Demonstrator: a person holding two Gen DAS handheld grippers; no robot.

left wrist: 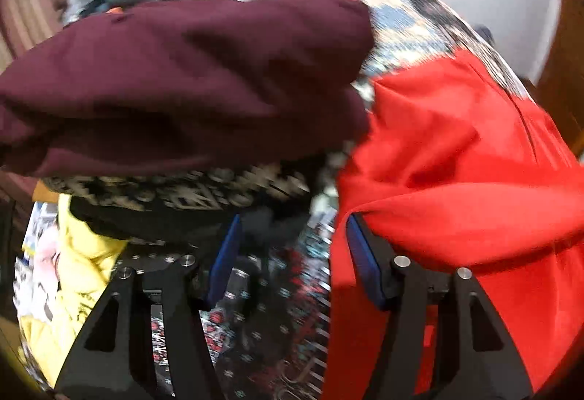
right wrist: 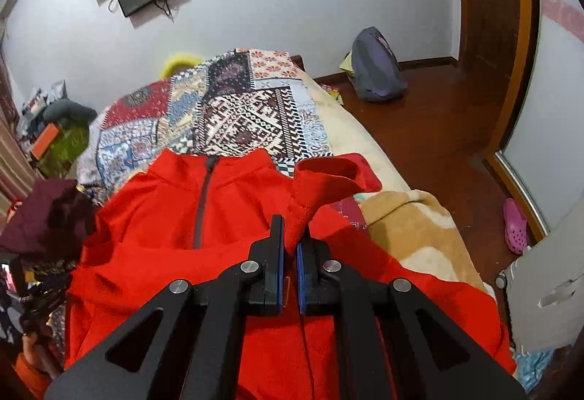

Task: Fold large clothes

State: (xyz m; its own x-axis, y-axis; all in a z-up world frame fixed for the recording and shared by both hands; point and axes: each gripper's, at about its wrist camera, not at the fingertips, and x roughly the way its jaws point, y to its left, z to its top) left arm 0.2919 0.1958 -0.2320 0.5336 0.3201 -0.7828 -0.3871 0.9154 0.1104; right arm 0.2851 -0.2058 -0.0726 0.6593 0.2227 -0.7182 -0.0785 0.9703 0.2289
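Pinching the red top (right wrist: 255, 202) in the right hand-held gripper (right wrist: 291, 239).

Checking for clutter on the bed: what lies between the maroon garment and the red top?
In the left wrist view, only a narrow strip of patterned bedspread separates the maroon garment from the red top.

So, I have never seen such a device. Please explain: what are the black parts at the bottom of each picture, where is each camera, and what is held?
The black parts are two hand-held grippers; a person carries one in each hand, with a camera on each looking along its fingers. The left camera shows the left gripper, jaws open and empty, beside a maroon garment on a pile. The right camera shows the right gripper, jaws shut on a sleeve of the red top, which lies on the bed with a patterned cover.
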